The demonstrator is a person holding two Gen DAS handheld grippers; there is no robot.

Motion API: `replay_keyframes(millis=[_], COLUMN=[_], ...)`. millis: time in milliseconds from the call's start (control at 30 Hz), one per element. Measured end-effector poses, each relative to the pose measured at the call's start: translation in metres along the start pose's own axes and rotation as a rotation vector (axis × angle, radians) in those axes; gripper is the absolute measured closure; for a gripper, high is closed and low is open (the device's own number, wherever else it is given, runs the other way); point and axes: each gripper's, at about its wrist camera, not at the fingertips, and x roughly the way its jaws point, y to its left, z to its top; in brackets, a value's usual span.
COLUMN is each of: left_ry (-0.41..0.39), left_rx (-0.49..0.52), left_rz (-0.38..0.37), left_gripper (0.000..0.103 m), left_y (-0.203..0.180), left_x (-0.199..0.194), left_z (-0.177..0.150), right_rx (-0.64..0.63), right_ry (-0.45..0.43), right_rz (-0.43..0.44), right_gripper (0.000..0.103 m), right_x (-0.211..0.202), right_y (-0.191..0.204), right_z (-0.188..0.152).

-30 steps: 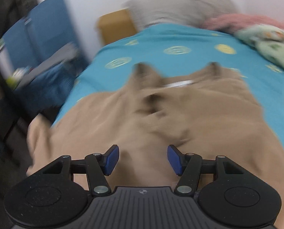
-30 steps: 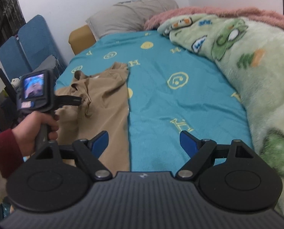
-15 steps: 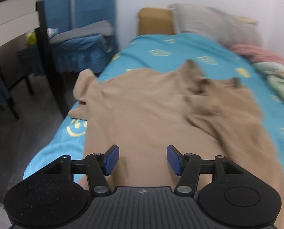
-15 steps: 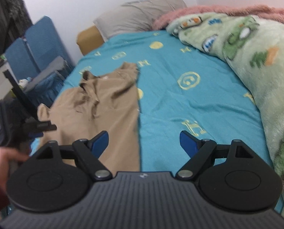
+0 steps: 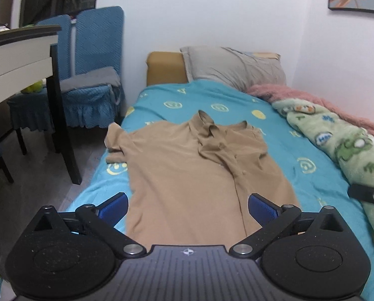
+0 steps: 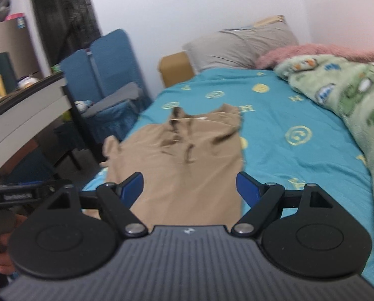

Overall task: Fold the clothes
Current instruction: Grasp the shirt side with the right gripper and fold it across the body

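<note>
A tan collared shirt [image 5: 187, 170] lies spread on the teal bed sheet [image 5: 300, 150], collar towards the pillow, one sleeve bunched at the bed's left edge. It also shows in the right wrist view [image 6: 184, 165]. My left gripper [image 5: 188, 207] is open and empty, held above the shirt's hem end. My right gripper [image 6: 189, 186] is open and empty, also above the hem end. The left gripper's body shows at the left of the right wrist view [image 6: 23, 193], held by a hand.
A green printed blanket [image 5: 342, 145] and a pink one [image 5: 312, 100] lie along the bed's right side. A grey pillow [image 5: 232, 67] is at the head. Blue chairs [image 5: 86, 75] and a table [image 5: 18, 57] stand left of the bed.
My left gripper has drawn back and risen from close over the shirt to the foot of the bed, and its jaws have opened wider. My right gripper has shifted left over the shirt.
</note>
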Motion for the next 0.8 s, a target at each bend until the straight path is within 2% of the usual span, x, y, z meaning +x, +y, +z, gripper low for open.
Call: replay_keyframes(millis=[100,267,433,600,733,800], left_ry=[-0.010,-0.021,0.025,0.064,0.120,0.136], left_rx=[-0.002,-0.039,-0.184,-0.253,-0.296,-0.328], left_rz=[0.004,0.042,0.019,0.055,0.084,0.082], left_gripper=[0.000,0.000,0.000,0.001,0.002,0.002], left_y=[0.018,0.063,0.112,0.144,0.163,0.171], left_x=[-0.007,-0.003,0.015,0.049,0.080,0.089], left_z=[0.002,0.001,-0.008,-0.018,-0.027,-0.030], right_rx=[-0.051,-0.154,-0.291,-0.365,-0.439,-0.466], right_ry=[0.008,0.054,0.102,0.171,0.194,0.220], right_rz=[0.040,0.092,0.173,0.263,0.255,0.219], right_gripper=[0.020,0.020,0.020,0.020,0.021,0.021], right_x=[-0.001,0.060,0.168,0.288,0.373,0.408], right_y=[0.018,0.062,0.129,0.201,0.248,0.261], right_z=[0.004,0.030,0.051,0.062,0.054,0.045])
